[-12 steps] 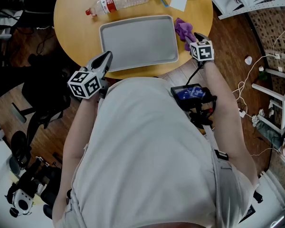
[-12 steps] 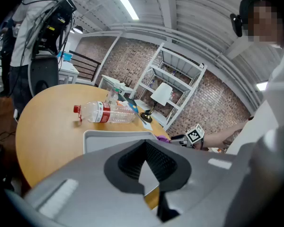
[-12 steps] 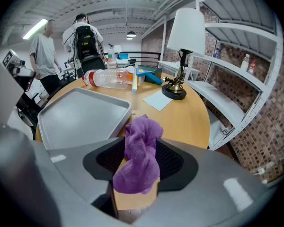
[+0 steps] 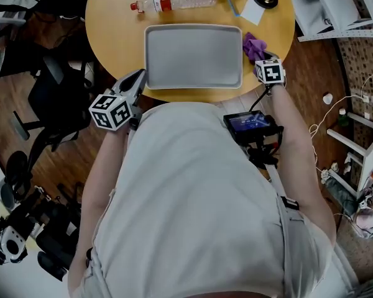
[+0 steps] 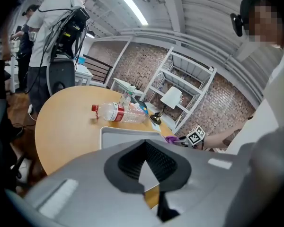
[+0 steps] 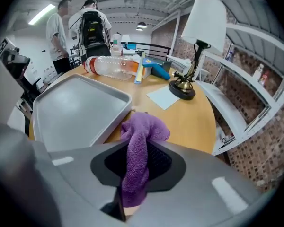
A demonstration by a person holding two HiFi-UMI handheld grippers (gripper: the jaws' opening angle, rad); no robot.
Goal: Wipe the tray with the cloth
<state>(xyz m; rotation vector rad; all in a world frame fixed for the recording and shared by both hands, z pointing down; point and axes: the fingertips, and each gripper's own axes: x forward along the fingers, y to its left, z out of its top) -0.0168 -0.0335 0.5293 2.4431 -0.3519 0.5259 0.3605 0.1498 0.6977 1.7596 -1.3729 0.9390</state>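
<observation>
Jaws: R gripper [image 6: 136, 167] clamped on the purple cloth [image 6: 143, 131], which is bunched just beside the right rim of the tray [image 4: 193, 58]. L gripper [image 4: 135, 82] jaws together, empty, off the table [image 4: 112, 36] edge. Cloth grabbed; tray surface untouched, so whole wipe left imo.

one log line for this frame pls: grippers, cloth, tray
phase: pre-wipe | right gripper: shut on purple cloth, right of tray | left gripper: shut, empty, clear of tray | tray: nothing on it
</observation>
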